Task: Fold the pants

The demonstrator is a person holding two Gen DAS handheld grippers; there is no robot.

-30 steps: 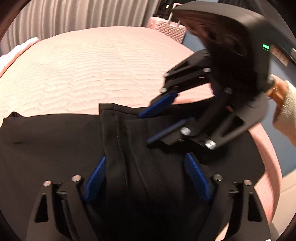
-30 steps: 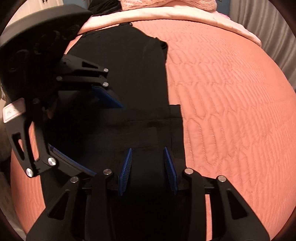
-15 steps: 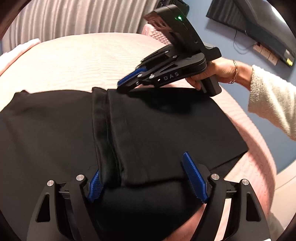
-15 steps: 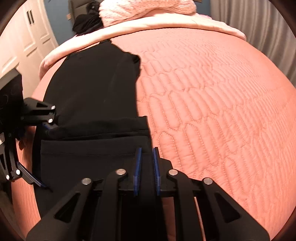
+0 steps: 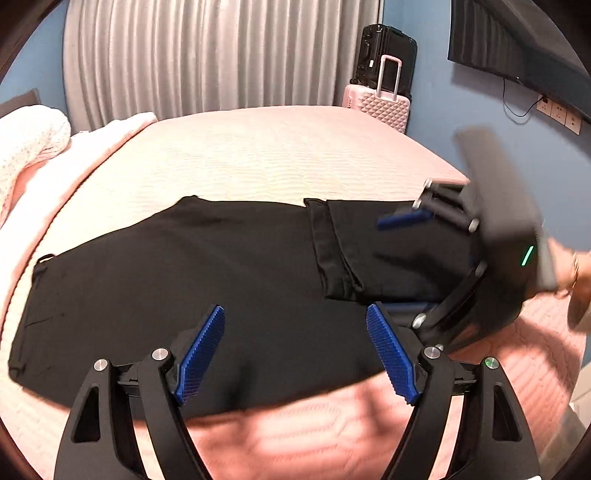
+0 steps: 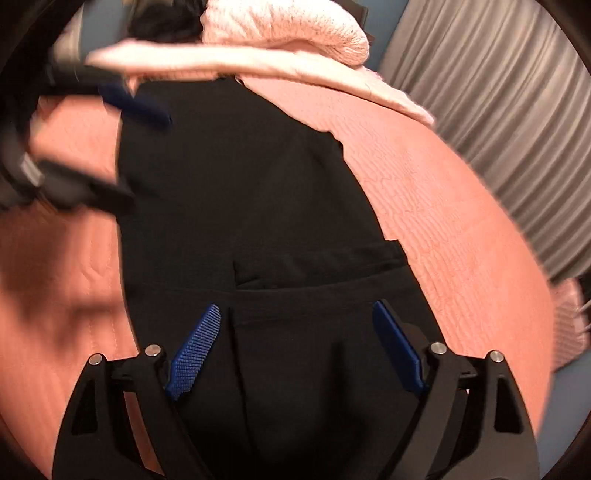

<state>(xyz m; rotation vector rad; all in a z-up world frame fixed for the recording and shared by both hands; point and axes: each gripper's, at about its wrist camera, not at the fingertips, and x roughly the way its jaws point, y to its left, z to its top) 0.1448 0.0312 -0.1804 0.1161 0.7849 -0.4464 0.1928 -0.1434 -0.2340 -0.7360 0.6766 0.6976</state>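
Observation:
Black pants (image 5: 207, 273) lie flat along the pink bed, with the leg end folded back over the body as a flap (image 5: 380, 254). My left gripper (image 5: 295, 354) is open and empty, above the near edge of the pants. My right gripper (image 6: 299, 347) is open and empty above the folded end; the pants (image 6: 236, 184) stretch away from it. In the left wrist view the right gripper (image 5: 410, 258) is blurred at the right, jaws apart over the flap. In the right wrist view the left gripper (image 6: 122, 147) is blurred at the upper left.
The quilted pink bedspread (image 5: 258, 158) surrounds the pants. A pink knit blanket (image 6: 288, 33) lies past the far end of the pants. A pink suitcase (image 5: 380, 103) and grey curtains (image 5: 207, 55) stand beyond the bed.
Both grippers have pulled up and back from the pants. The right gripper, shut on the folded hem half a second ago, has opened and let go. The left gripper stays open.

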